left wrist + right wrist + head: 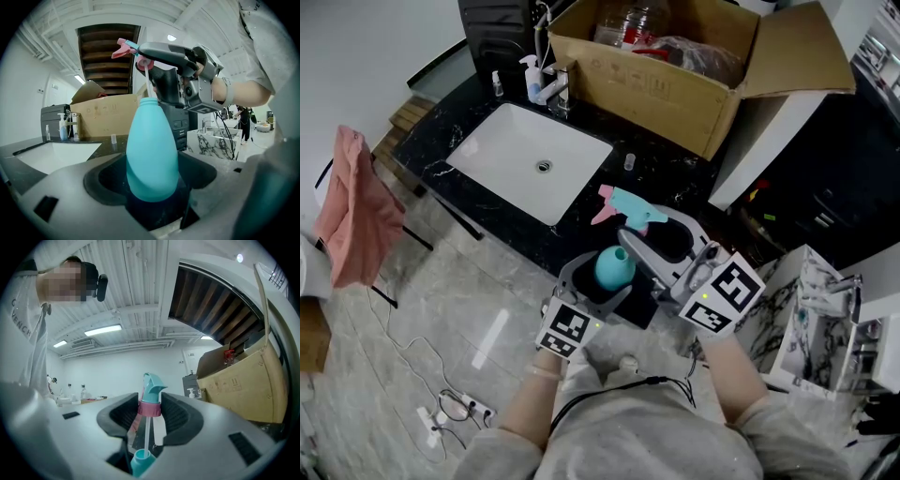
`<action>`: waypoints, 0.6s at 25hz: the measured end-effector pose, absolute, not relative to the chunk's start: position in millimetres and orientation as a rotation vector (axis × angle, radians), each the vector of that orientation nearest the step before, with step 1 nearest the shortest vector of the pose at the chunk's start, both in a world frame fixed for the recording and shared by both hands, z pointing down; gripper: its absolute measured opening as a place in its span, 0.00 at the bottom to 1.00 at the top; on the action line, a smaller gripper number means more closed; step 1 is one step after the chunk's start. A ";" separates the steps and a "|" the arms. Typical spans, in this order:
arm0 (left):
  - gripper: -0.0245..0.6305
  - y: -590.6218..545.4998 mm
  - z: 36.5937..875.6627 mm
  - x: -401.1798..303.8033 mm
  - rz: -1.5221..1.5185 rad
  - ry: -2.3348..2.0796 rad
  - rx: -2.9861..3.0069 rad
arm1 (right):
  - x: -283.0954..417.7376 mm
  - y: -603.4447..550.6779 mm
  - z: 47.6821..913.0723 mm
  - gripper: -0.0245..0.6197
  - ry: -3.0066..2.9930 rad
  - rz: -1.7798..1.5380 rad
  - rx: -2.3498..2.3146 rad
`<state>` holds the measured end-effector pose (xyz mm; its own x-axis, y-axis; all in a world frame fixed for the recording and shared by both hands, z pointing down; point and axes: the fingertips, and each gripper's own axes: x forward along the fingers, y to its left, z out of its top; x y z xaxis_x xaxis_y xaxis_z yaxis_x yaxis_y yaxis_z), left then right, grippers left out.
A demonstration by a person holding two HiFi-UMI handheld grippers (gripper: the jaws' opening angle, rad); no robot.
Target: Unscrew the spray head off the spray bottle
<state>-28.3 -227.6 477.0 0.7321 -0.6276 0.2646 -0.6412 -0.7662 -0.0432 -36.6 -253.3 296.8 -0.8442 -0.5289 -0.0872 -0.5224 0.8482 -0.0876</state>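
Your left gripper (607, 284) has its jaws wide and clamped on the body of the teal spray bottle (152, 150), which stands upright. Your right gripper (151, 411) pinches the spray head (151, 389) at its pink collar, above the bottle's neck. The dip tube (146, 434) reaches down into the bottle.

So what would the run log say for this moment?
left gripper: shut on bottle | right gripper: shut on spray head | spray head: off neck, above bottle | dip tube: end in bottle
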 end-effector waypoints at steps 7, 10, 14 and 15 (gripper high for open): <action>0.57 -228.1 477.8 -28.7 0.421 -1.050 2.875 | -36.6 -254.5 268.9 0.28 2.871 -0.021 -0.829; 0.57 -227.4 478.1 -28.7 0.418 -1.049 2.875 | -36.2 -253.3 259.1 0.28 2.849 -0.006 -0.820; 0.57 -227.2 478.2 -28.7 0.417 -1.049 2.877 | -33.0 -252.8 246.6 0.28 2.807 0.023 -0.827; 0.57 -227.2 478.2 -28.7 0.417 -1.051 2.878 | -31.9 -252.7 243.5 0.28 2.797 0.031 -0.828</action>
